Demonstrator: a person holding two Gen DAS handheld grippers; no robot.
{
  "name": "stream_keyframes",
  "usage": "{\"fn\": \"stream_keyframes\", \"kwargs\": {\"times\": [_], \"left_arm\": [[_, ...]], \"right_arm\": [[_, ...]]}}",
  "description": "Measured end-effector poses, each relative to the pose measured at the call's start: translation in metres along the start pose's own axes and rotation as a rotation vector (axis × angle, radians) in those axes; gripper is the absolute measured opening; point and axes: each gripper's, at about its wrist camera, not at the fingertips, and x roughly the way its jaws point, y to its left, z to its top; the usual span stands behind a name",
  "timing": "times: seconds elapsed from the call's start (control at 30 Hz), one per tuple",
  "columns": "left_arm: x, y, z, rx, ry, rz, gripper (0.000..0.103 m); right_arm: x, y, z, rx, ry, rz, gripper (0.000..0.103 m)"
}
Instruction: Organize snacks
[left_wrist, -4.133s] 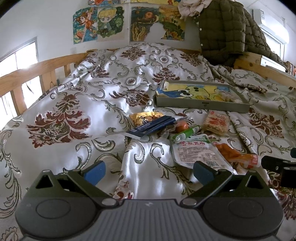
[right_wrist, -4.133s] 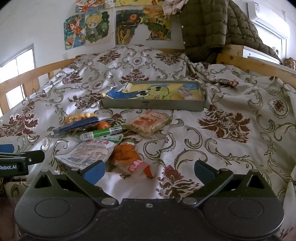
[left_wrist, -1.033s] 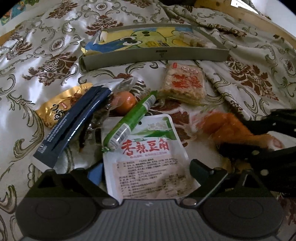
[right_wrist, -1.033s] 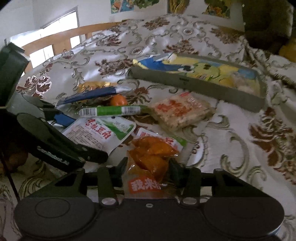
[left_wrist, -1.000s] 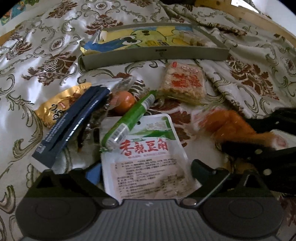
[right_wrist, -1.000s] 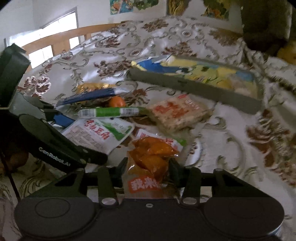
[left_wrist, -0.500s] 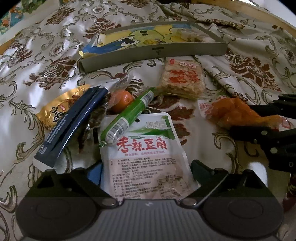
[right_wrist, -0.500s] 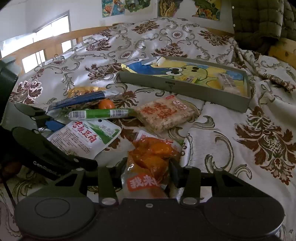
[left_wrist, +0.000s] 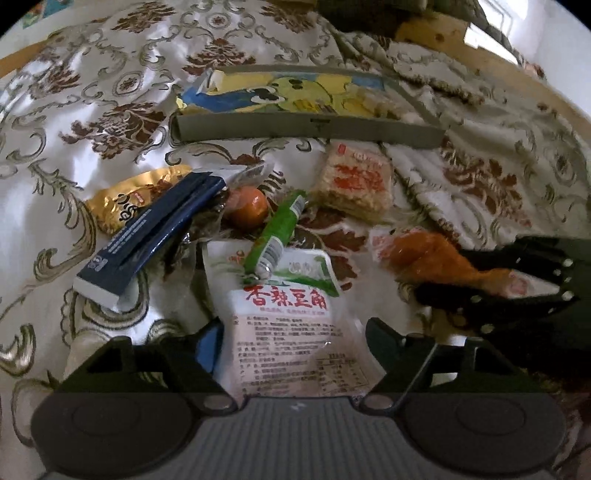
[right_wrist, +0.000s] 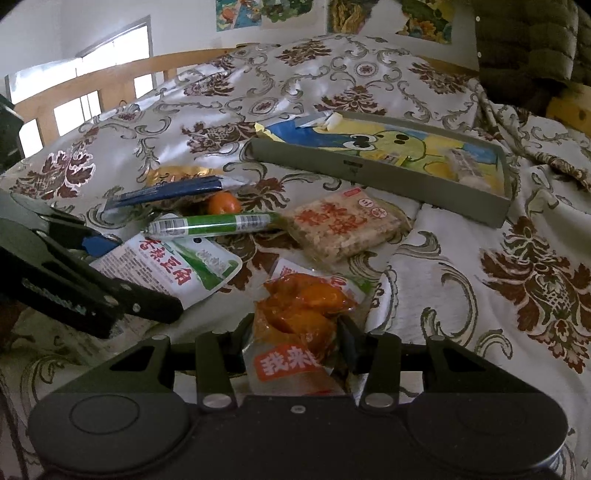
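Note:
A white tofu-snack pouch (left_wrist: 291, 325) with red lettering lies on the bedspread between the fingers of my left gripper (left_wrist: 295, 339). Its jaws are closing, and the blue pad and the black finger stand right at the pouch's two edges. My right gripper (right_wrist: 295, 332) is shut on an orange snack pack (right_wrist: 303, 314) and holds it just above the cover. In the left wrist view this pack (left_wrist: 424, 258) shows at the right. A grey tray (left_wrist: 310, 129) with a cartoon picture inside lies farther back.
Loose snacks lie in front of the tray: a green sausage stick (left_wrist: 277, 232), an orange ball (left_wrist: 247, 206), a dark blue pack (left_wrist: 147, 240), a gold packet (left_wrist: 122, 199) and a cracker pack (left_wrist: 354, 181). A wooden bed rail (right_wrist: 110, 85) runs along the left.
My left gripper's fingers have drawn in to the white pouch's edges, and the hand has shifted slightly. The right gripper keeps its hold on the orange pack.

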Motion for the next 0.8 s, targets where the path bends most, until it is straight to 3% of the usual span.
{"fn": "stream_keyframes", "kwargs": {"times": [0.2, 0.23, 0.3, 0.33, 0.7, 0.77, 0.8], "left_arm": [[-0.016, -0.002, -0.002, -0.071, -0.053, -0.098, 0.079], [-0.015, -0.005, -0.002, -0.059, -0.051, -0.097, 0.072], [-0.009, -0.013, -0.002, -0.011, -0.021, -0.050, 0.035], [-0.003, -0.011, -0.001, -0.031, 0.016, -0.055, 0.035], [0.011, 0.018, -0.003, -0.194, 0.063, -0.156, 0.040], [0.012, 0.020, -0.004, -0.213, 0.067, -0.174, 0.039], [0.012, 0.019, -0.003, -0.211, 0.068, -0.180, 0.034]], "right_arm": [[0.000, -0.001, 0.000, 0.008, 0.002, -0.002, 0.048], [0.000, -0.001, 0.000, 0.007, 0.002, -0.002, 0.048], [0.001, -0.001, 0.000, 0.006, 0.003, -0.006, 0.048], [0.000, -0.001, 0.000, 0.007, 0.004, -0.007, 0.048], [-0.004, -0.010, 0.001, 0.065, 0.000, 0.020, 0.048], [-0.009, -0.011, 0.001, 0.071, -0.022, 0.016, 0.047], [-0.012, -0.011, 0.002, 0.068, -0.037, 0.011, 0.047]]}}
